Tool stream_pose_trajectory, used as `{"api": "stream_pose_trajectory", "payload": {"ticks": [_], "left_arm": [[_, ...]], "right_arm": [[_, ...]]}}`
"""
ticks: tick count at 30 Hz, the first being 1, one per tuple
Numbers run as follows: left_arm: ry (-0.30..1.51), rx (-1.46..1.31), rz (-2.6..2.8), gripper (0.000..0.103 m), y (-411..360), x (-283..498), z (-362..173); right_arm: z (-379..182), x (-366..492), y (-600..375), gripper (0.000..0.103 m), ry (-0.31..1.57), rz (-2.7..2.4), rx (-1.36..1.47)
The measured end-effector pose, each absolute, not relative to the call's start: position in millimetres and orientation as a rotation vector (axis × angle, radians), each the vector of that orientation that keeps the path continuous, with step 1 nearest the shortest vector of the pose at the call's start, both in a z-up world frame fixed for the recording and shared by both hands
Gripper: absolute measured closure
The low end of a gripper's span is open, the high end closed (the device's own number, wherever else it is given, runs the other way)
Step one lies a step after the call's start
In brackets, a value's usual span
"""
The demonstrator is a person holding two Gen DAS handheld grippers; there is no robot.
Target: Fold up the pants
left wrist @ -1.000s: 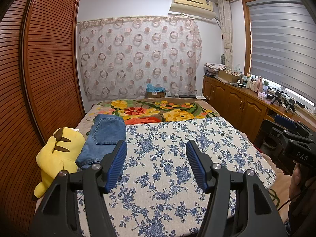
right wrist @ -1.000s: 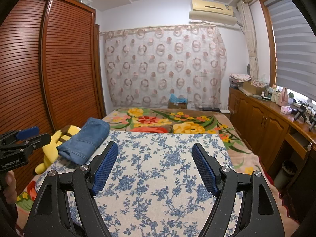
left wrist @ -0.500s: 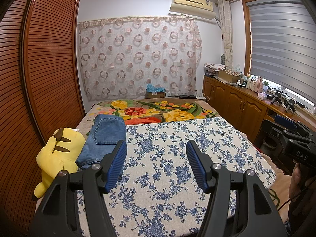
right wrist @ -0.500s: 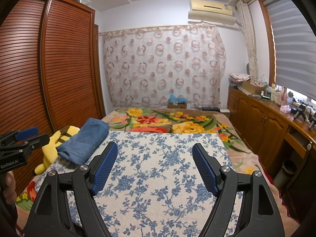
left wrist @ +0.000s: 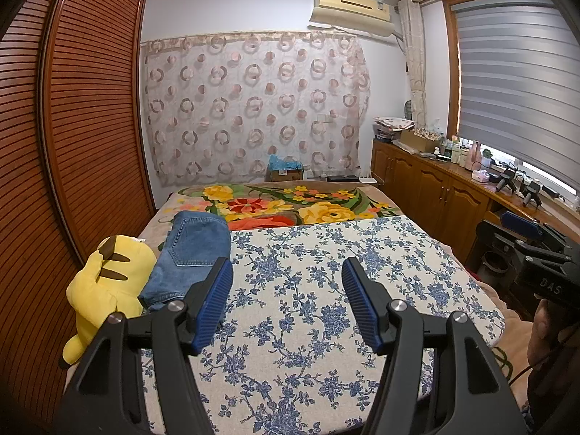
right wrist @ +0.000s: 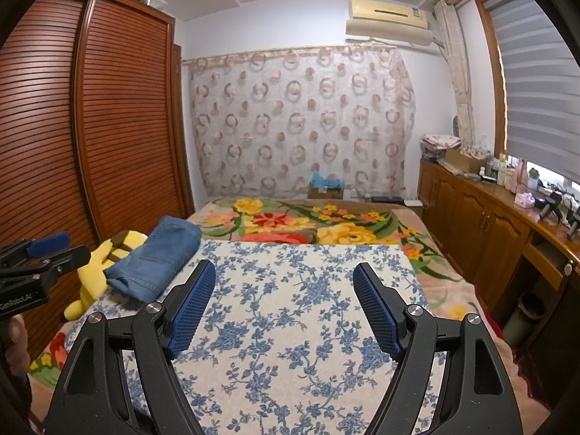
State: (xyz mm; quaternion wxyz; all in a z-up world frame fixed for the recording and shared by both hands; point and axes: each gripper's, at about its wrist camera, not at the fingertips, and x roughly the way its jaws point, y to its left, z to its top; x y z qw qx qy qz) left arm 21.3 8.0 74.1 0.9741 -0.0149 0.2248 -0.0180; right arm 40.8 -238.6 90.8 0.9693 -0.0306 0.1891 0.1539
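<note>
I see the folded denim pants (left wrist: pixel 194 253) lying at the left edge of the bed (left wrist: pixel 398 253), on the blue-flowered cloth (left wrist: pixel 308 290) and touching the yellow plush toy (left wrist: pixel 108 282) beside them. My left gripper (left wrist: pixel 288 301) hovers above the cloth just right of the pants with its fingers (left wrist: pixel 214 301) spread wide and holding nothing. My right gripper (right wrist: pixel 284 308) hovers over the middle of the cloth, fingers (right wrist: pixel 377 311) likewise wide and unloaded, with the pants well off to its left.
</note>
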Motion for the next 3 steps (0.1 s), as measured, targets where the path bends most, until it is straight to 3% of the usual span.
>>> {"api": "stream_pose_trajectory", "payload": {"ticks": [3], "left_arm": [[0.454,-0.03,-0.037,0.041,8.2,21.2,74.0]], "right_arm": [[91.0,40.8,-238.7,0.023,0.382,0.311,-0.062]]}}
